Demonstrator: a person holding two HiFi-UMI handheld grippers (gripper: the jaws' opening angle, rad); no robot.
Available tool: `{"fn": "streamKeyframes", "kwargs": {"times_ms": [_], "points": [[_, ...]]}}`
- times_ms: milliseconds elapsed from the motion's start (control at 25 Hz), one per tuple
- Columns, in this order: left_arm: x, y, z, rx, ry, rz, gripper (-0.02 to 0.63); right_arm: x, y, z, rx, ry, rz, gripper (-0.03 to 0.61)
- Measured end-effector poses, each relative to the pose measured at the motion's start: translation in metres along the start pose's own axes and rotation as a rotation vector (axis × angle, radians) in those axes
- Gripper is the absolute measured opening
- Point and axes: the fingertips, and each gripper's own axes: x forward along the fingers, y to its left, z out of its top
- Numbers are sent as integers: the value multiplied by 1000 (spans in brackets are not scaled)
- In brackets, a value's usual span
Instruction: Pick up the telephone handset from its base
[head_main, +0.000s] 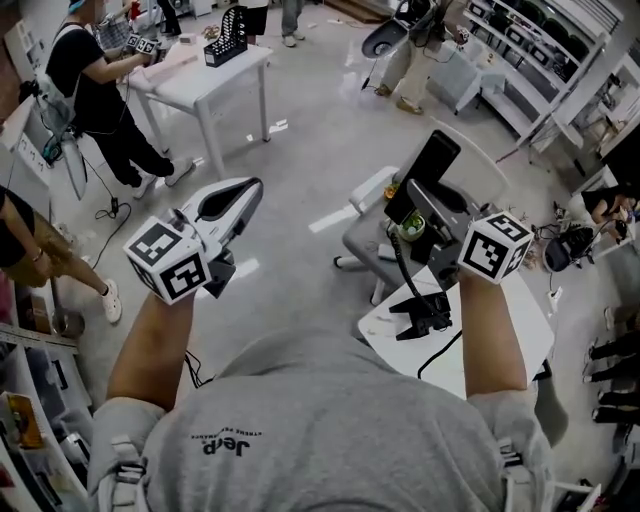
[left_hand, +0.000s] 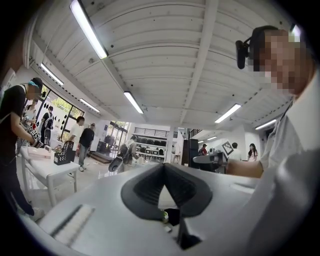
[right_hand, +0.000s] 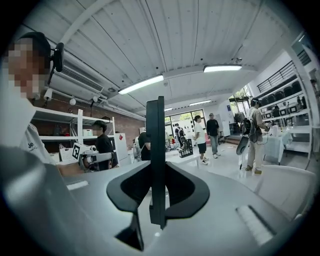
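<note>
Black handset (head_main: 440, 155), count one: it was clamped in the right gripper (head_main: 420, 205), held clear of the small white table (head_main: 385, 328) and beyond its far edge in the head view. Grippers, two, each with one marker cube: left cube (head_main: 168, 260), right cube (head_main: 495, 247). The left gripper (head_main: 250, 195) was well left of the table, with its white jaws together and nothing in them. One black stand (head_main: 422, 315) sat on the table near its left edge, with one dark cord (head_main: 400, 265) rising from it toward the handset; whether the cord joins the handset could not be told.

Only the head view showed the table, stand and cord. The right gripper view showed the handset (right_hand: 156, 140) edge-on as a thin upright slab, with the pads of the right gripper (right_hand: 158, 172) pressed on both its faces. The left gripper view showed the left gripper (left_hand: 164, 167) with its dark pads meeting at the tips and nothing caught between them. Each gripper view also caught the other gripper's cube far off.
</note>
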Motion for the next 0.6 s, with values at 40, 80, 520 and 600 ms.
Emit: {"fn": "streamKeyframes", "kwargs": {"times_ms": [40, 80, 520, 600], "points": [[0, -1, 1, 0, -2, 2, 51, 1, -1, 1, -1, -1, 2, 77], [1, -1, 2, -1, -4, 3, 51, 1, -2, 1, -1, -2, 2, 77], [4, -3, 7, -15, -6, -13, 51, 0, -1, 3, 1, -1, -2, 77], [3, -4, 8, -16, -6, -16, 51, -1, -1, 4, 3, -1, -4, 77]]}}
